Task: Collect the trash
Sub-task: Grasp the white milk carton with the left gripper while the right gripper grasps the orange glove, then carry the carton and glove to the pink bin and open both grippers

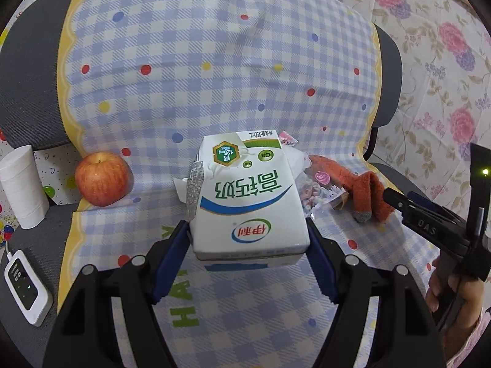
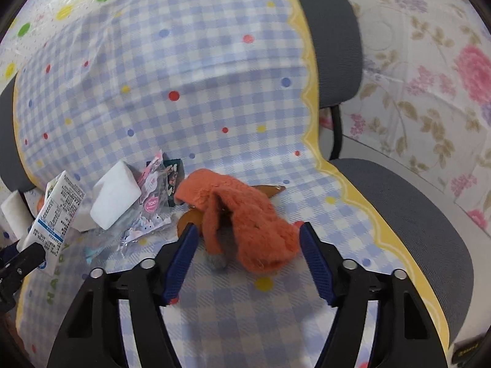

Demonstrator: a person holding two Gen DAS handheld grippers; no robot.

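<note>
Milk carton (image 1: 248,202) gripped on a blanket-draped chair.

The left gripper (image 1: 248,236) clamps the white carton between its blue pads above the checked blanket (image 1: 214,61). The right gripper (image 2: 245,239) stands open, its fingers either side of an orange glove (image 2: 242,214). A plastic wrapper (image 2: 147,214) lies beside the glove; an apple (image 1: 102,178) sits left of the carton.

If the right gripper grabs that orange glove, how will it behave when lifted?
The orange glove looks fuzzy and limp, so it will probably droop and fold rather than hold shape. Its knit pile should grip the right gripper pads well, so slipping seems unlikely. It lies over a brown wrapper, which might drag along.
</note>
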